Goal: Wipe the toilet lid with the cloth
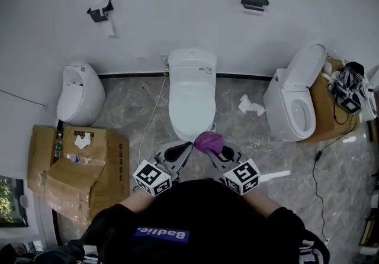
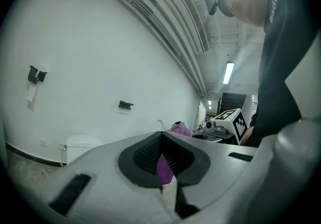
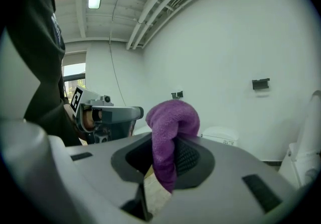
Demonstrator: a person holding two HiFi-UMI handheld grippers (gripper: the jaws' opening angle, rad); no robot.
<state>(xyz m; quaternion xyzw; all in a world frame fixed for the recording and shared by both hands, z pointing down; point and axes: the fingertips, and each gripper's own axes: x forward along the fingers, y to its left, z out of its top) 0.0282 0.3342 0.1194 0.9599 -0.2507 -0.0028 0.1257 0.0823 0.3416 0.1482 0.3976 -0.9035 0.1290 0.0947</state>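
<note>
**Right gripper.** The right gripper [image 3: 163, 160] has its fingers clamped on a purple terry cloth [image 3: 173, 117]. The cloth bunches up above the pads, and a short tail hangs below them.

**Left gripper.** The left gripper [image 2: 161, 160] has its fingers drawn close together. A narrow purple strip fills the gap between the ribbed pads. It appears to be a fold of the same cloth, pinched there, though the view is tight.

**Position.** In the head view both grippers meet tip to tip at the front edge of the white ceramic toilet [image 1: 191, 67]. The cloth sits between the tips, just over the front end of the closed white toilet lid [image 1: 191, 103]. Contact between cloth and lid cannot be confirmed.

**Surroundings.**
- The toilet stands against a white wall on a grey marbled floor [image 1: 237, 132].
- A second white toilet with its lid raised [image 1: 293, 109] stands well apart to the right.
- Flattened brown cardboard [image 1: 77, 168] lies to the left.
</note>
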